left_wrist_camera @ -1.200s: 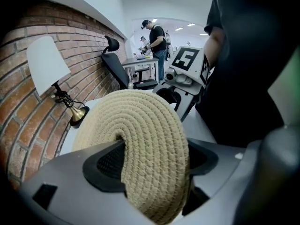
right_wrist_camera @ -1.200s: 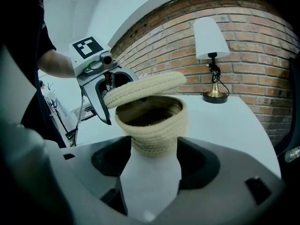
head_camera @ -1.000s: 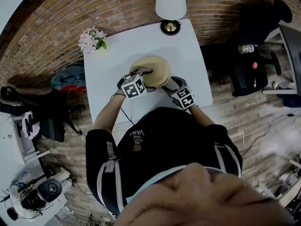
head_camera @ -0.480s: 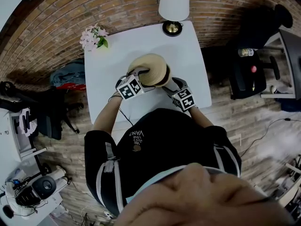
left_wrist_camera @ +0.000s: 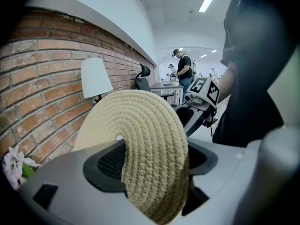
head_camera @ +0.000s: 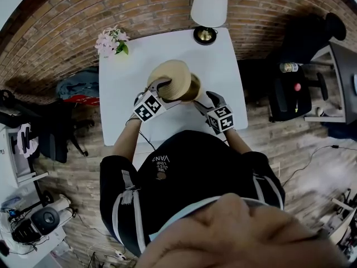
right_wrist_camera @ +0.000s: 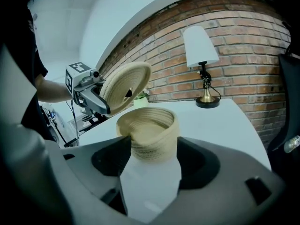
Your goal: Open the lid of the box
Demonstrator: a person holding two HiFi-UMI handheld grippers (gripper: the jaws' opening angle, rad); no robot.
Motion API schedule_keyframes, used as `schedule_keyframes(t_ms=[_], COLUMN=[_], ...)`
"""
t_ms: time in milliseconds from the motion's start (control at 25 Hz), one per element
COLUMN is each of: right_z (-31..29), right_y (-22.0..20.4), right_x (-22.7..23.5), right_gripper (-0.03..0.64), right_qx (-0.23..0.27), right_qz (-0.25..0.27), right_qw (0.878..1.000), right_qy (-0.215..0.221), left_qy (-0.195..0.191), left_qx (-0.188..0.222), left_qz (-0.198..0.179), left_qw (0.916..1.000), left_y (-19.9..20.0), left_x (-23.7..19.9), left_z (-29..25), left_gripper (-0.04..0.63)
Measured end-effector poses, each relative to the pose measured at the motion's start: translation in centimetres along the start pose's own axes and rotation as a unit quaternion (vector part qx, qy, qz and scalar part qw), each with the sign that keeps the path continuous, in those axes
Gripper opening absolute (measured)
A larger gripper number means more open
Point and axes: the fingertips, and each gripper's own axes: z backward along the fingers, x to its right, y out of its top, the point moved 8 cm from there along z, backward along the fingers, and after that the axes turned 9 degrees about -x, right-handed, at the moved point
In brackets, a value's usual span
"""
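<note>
Lid (left_wrist_camera: 140, 144) is off: my left tongs (left_wrist_camera: 154, 165) are clenched on its woven disc, holding it on edge and tilted, up and to the left of the box (right_wrist_camera: 149, 132) and clear of its rim. My right tongs (right_wrist_camera: 151, 159) are closed on the box's near wall, steadying it where it stands on the white counter (right_wrist_camera: 225, 121). The lamp (right_wrist_camera: 199, 46) is well behind the box. The box's mouth shows open and, as far as I can see, hollow. I judge the opening itself done. What may remain is setting the lid down beside the box and letting both tongs go.
</note>
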Motion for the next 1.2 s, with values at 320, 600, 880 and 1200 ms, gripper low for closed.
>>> schedule_keyframes(t_ms=[320,600,880,1200], right_z=[1.2,1.7,1.9,2.9], right_y=[1.7,3.5,5.3,7.2], right_x=[0.5,0.2,-0.4,-1.0], right_gripper=[0.279,0.278,0.260,0.151], right_qx=[0.029,0.048,0.066,0.100], right_qz=[-0.019,-0.012,-0.009,0.006], right_qw=[0.999,0.999,0.998,0.995], right_qy=[0.003,0.001,0.018,0.022], left_qy=[0.050,0.090,0.131,0.179], left_qx=[0.032,0.059,0.082,0.104], left_qz=[0.051,0.093,0.129,0.172], left_qw=[0.9969,0.9898,0.9796,0.9630], left_y=[-1.0,-1.8,-2.8,-4.2], left_x=[0.2,1.0,2.0,3.5], left_z=[1.7,3.2,4.8,6.6], left_gripper=[0.368,0.368,0.368,0.368])
